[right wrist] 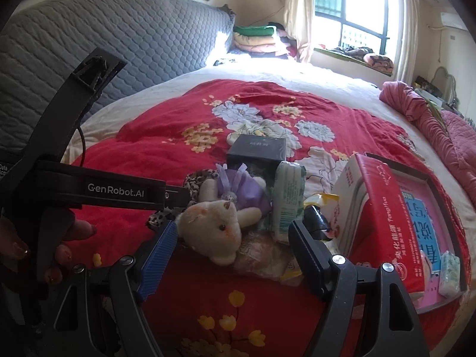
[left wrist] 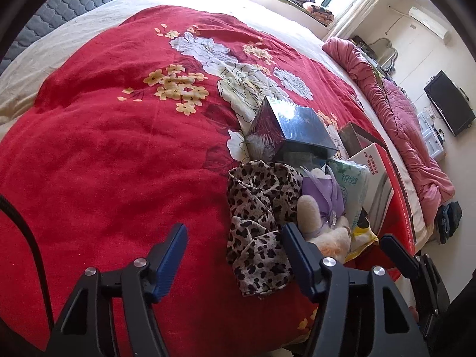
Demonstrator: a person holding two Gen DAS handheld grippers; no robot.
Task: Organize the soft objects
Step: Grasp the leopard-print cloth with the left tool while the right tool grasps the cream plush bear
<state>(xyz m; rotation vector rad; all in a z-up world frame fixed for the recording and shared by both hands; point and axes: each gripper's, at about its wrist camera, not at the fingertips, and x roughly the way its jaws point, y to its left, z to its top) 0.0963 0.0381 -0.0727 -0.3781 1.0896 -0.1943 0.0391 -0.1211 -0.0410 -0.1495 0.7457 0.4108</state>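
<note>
A cream teddy bear in a purple dress [right wrist: 214,226] lies on the red floral quilt [right wrist: 166,148], its head between the fingers of my open right gripper [right wrist: 232,253], untouched by the pads. A leopard-print scarf [left wrist: 258,208] lies crumpled left of the bear [left wrist: 324,208]. My left gripper [left wrist: 235,253] stands open just over the scarf's near edge, its right finger [left wrist: 297,255] between scarf and bear. A green tissue pack [right wrist: 287,199] leans behind the bear. A crinkled clear packet [right wrist: 264,255] lies under the bear.
A black box [right wrist: 255,151] stands behind the soft things. A red carton [right wrist: 386,217] rests in a flat tray [right wrist: 455,238] on the right. A pink quilt [right wrist: 431,125] is bunched along the bed's right edge. The grey headboard [right wrist: 119,38] is at the far side.
</note>
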